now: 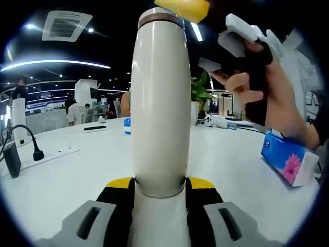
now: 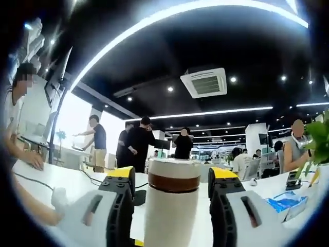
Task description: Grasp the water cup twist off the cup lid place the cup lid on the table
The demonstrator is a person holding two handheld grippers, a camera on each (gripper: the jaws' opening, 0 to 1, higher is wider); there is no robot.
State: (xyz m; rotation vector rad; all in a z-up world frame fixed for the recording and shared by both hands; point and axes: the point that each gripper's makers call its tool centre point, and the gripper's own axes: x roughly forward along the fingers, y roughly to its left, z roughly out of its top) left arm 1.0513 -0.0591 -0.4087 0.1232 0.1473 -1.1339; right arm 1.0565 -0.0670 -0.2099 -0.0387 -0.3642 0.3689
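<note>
The left gripper (image 1: 160, 186) clamps the lower body of the water cup (image 1: 160, 103), steadying it upright above the white table (image 1: 77, 175); the right gripper (image 2: 172, 188) has its jaws apart around the lid (image 2: 174, 167), ready to twist. The cup is smooth, cream, cylindrical, with a brown band

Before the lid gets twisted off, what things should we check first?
1. Left tongs shut on the cup body: ok.
2. Right tongs astride the lid: ok.
3. Right tongs squeezing the lid: not ok, there are gaps on both sides.
4. Lid screwed on tight: cannot tell.
5. Bare table to put the lid on: ok.
6. Tissue pack off to the side of the cup: ok.
</note>
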